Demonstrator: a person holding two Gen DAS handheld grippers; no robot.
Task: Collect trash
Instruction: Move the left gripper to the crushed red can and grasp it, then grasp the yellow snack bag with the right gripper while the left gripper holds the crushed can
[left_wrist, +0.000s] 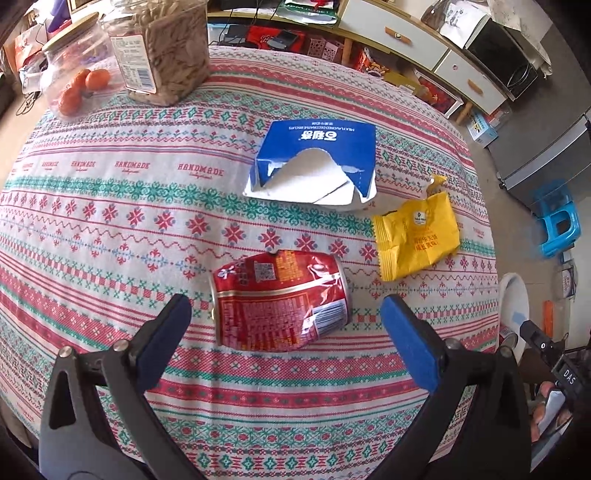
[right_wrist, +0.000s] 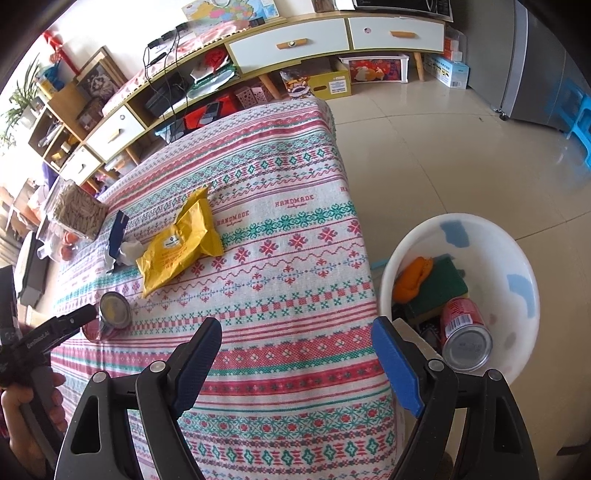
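hovering over the crushed red can, left gripper fingers spread wide; right gripper fingers likewise.

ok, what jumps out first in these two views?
The crushed red can lying on its side on the patterned tablecloth, right between the open left gripper fingers. Beyond it lie a yellow wrapper and a torn blue box. In the right wrist view, a white basin beside the table already holds another red can.
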